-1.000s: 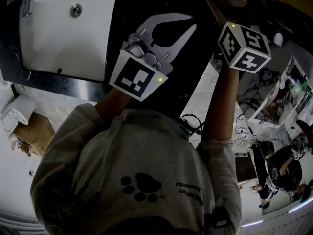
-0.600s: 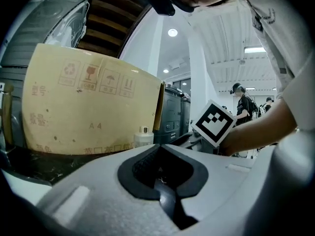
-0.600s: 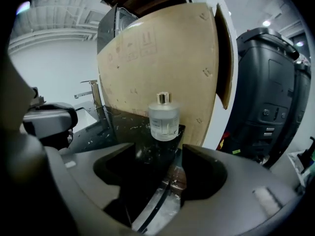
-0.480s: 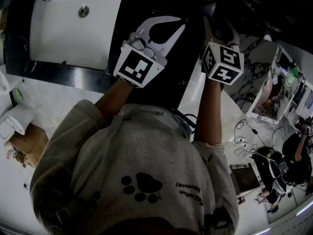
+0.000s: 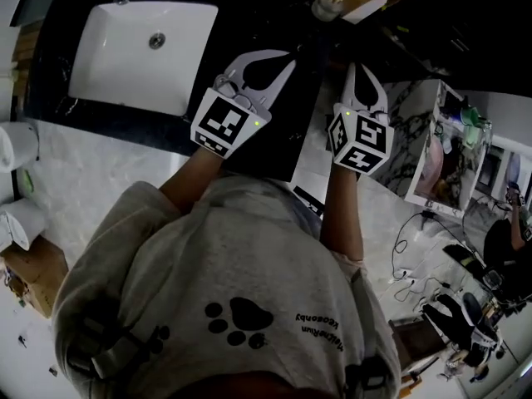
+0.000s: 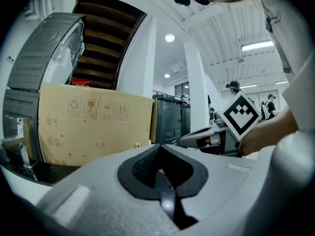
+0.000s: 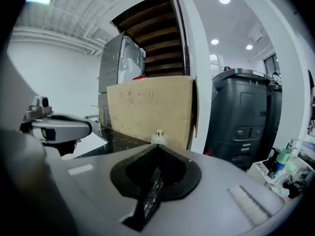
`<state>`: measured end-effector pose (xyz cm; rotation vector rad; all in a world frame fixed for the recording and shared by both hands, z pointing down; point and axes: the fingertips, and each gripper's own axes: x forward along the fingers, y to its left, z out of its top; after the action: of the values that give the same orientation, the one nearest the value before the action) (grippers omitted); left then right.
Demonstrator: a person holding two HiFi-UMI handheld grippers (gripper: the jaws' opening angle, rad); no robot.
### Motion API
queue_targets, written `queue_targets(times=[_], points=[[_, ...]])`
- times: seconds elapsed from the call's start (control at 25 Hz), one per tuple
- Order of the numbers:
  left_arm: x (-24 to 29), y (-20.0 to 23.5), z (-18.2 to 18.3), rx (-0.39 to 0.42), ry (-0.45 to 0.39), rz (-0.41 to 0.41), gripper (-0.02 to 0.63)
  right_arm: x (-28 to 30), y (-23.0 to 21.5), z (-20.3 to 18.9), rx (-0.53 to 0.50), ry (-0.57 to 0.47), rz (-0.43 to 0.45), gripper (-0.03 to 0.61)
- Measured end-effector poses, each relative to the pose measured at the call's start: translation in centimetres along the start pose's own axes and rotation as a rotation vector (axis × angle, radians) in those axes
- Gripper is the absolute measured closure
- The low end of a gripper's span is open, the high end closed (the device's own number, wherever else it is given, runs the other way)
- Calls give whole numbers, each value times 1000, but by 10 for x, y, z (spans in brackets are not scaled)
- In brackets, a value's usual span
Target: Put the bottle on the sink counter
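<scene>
A black bench (image 5: 58, 65) ran across the top of the head view, with a white sink (image 5: 116, 65) sunk into its left part and pale marbled floor below. At the bench's far edge stood the bottle (image 5: 328, 5), small and white with a cap, upright just in front of a sheet of cardboard (image 7: 152, 112). It was apart from both grippers and beyond their tips. Dark wheeled bins (image 7: 241, 122) stood to the right of the cardboard.

The left gripper (image 5: 289, 56) hung over the bench right of the sink. Its own view showed its jaws closed tip to tip with nothing between them. The right gripper (image 5: 352, 66) was held beside it, pointing toward the bottle. Its jaws had just been closing and now met on nothing, with the bottle well ahead of them in the right gripper view. Both marker cubes faced up — the person's grey hooded top (image 5: 241, 318) filled the lower frame.
</scene>
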<state>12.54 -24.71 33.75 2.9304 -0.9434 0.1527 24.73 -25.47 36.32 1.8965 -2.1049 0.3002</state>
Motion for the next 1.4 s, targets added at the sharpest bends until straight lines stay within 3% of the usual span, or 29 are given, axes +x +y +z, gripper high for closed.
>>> queue_targets(times=[0.6,0.96,1.16,1.4], points=[[-52,-55,62,16,-88,88,612,-123,18,66,-41,-258,34,577],[-80,-70,90,-16,-108,59,612,-164,50,85,-72,-332,39,577],[-89,-63,89,36,-113,101,612,-170,74,92,-82,-361,61,577],[-92,-57,76,29,-98,76,612,-160,89,78,-65,-333,73,578]])
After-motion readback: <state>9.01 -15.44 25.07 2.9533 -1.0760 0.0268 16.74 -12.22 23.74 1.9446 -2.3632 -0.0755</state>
